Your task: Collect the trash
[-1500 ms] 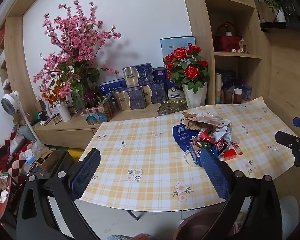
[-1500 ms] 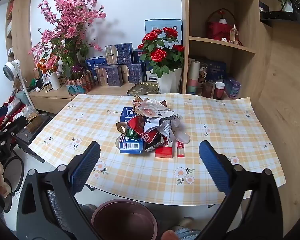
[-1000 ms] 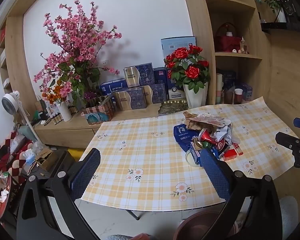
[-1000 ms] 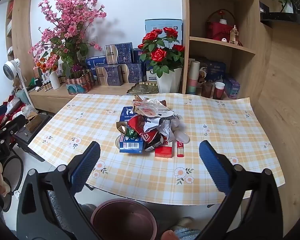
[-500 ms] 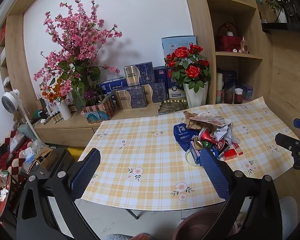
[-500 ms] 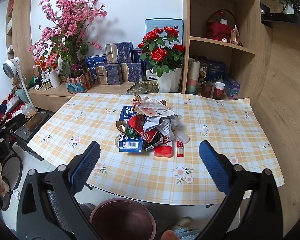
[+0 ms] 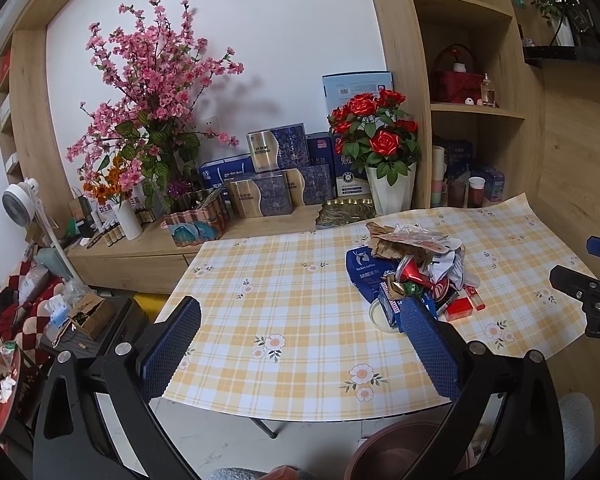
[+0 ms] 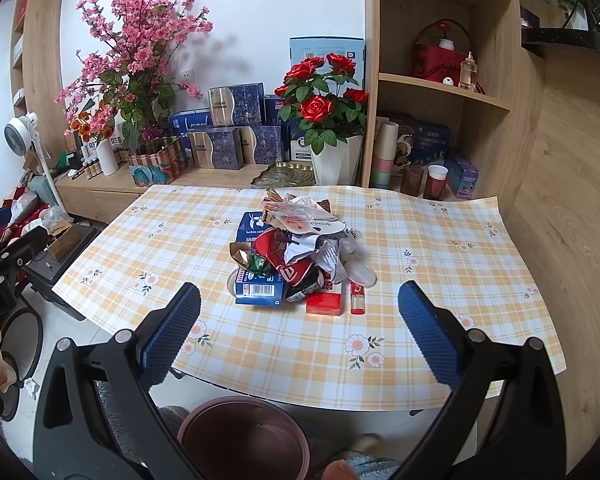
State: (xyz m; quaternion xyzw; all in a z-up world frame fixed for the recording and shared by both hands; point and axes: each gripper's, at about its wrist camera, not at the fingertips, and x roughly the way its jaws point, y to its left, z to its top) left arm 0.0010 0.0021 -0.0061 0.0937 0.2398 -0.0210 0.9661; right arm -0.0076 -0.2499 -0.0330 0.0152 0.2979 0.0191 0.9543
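Trash sat in one heap (image 8: pixel 296 252) near the middle of the yellow-and-white plaid tablecloth with daisy print (image 8: pixel 440 264): crumpled white and clear wrappers (image 8: pixel 312 220) on top, a red foil wrapper (image 8: pixel 278 252) under them, and a blue coffee box (image 8: pixel 252 228) at the back left. A blue carton with a barcode (image 8: pixel 258 289) lay at the front left of the heap, a flat red box (image 8: pixel 324 303) just to its right, and a small red tube (image 8: pixel 357 299) beside that. The right gripper (image 8: pixel 299 330) was held above the near table edge, short of the heap, its blue-padded fingers spread wide with nothing between them. The left gripper (image 7: pixel 298 344) was off to the heap's left over bare cloth, fingers likewise wide apart and holding nothing; its right finger overlapped the heap (image 7: pixel 412 268) in view, contact unclear. A dark maroon round plastic bin (image 8: pixel 244 438) stood on the floor below the near edge. Behind the table, a white pot of red roses (image 8: pixel 328 120) and stacked blue-and-silver gift boxes (image 8: pixel 236 128) sat on a wooden sideboard (image 8: pixel 100 192).
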